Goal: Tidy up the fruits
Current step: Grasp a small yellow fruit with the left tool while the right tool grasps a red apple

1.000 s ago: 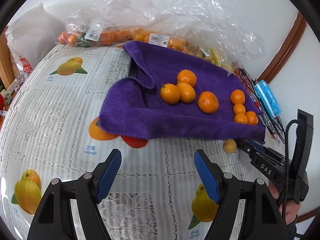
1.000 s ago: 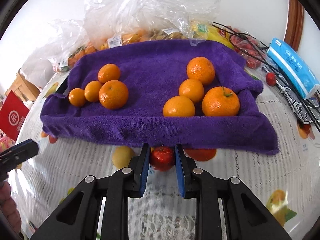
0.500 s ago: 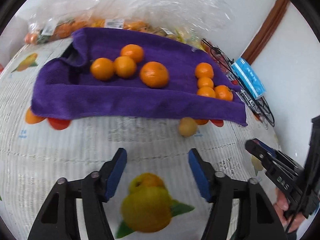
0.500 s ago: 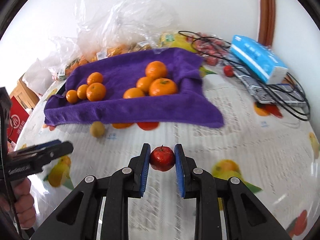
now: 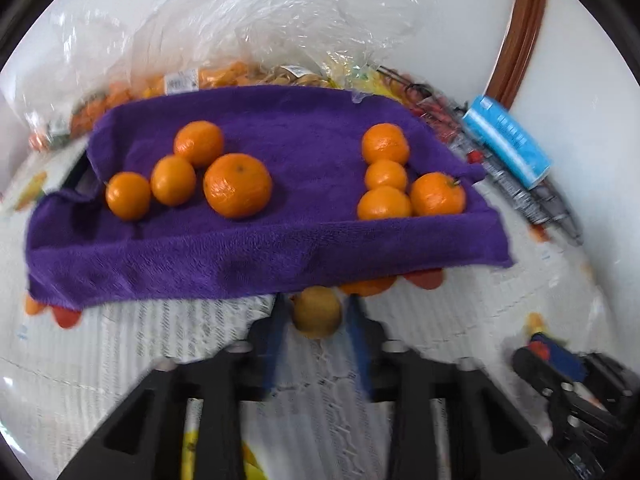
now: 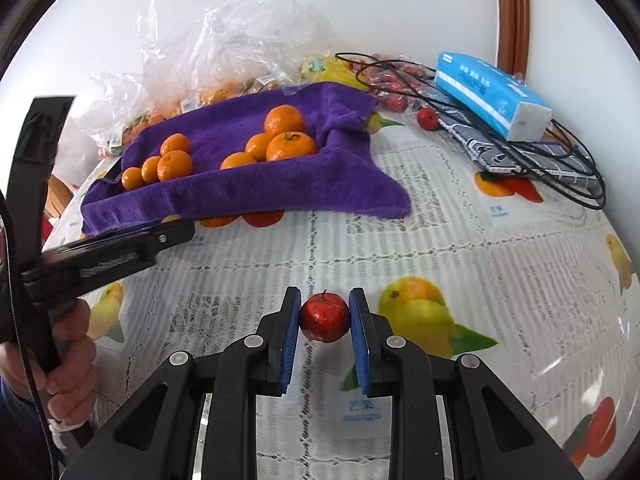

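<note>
My left claw (image 5: 316,316) has just come forward to the purple towel's (image 5: 240,256) front edge and pinched the small yellow fruit (image 5: 316,312) on the desk (image 6: 440,248). My right claw (image 6: 325,318) still pinches the small red fruit (image 6: 325,316). Both loose fruits are now in grip, I think, ready for the towel.

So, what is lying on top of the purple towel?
Eight oranges lie on the purple towel: four at left, four at right. What the towel covers underneath cannot be seen.
</note>
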The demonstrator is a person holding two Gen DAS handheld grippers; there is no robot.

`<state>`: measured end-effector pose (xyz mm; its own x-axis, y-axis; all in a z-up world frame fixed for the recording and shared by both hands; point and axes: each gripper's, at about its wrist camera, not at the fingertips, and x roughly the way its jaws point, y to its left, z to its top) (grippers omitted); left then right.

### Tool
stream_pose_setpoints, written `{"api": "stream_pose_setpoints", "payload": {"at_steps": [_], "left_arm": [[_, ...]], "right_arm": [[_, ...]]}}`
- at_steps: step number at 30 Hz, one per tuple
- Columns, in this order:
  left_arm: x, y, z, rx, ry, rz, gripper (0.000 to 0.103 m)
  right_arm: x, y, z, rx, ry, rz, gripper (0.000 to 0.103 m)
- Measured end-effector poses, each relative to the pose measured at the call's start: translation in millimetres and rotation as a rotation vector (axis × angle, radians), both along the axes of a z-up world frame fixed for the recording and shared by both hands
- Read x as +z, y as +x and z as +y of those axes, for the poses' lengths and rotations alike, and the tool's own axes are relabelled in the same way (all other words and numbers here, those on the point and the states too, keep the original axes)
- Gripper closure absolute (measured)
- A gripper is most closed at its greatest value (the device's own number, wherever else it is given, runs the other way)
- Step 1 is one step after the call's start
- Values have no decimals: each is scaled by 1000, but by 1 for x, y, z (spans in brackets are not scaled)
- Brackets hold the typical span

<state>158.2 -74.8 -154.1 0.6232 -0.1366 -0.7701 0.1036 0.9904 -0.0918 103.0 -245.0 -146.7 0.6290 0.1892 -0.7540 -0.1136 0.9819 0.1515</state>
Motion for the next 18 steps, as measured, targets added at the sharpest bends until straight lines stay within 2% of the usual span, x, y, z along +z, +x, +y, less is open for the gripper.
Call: {"api": "stream_pose_setpoints", "payload": {"at_steps": [4,11,15,18], "left_arm": [[1,-5,4,2,34,-1,79],[0,-28,66,127,100,-19,79],[-1,-43,107,205,47,-14,78],[-3,-48,119,237,35,-25,78]], "right_arm": [[-4,4,12,23,1,2,79],[-6,8,50,94,5,-20,79],[-7,9,73,146,-21,-26,79],[-7,9,82,168,-56,-24,78]]}}
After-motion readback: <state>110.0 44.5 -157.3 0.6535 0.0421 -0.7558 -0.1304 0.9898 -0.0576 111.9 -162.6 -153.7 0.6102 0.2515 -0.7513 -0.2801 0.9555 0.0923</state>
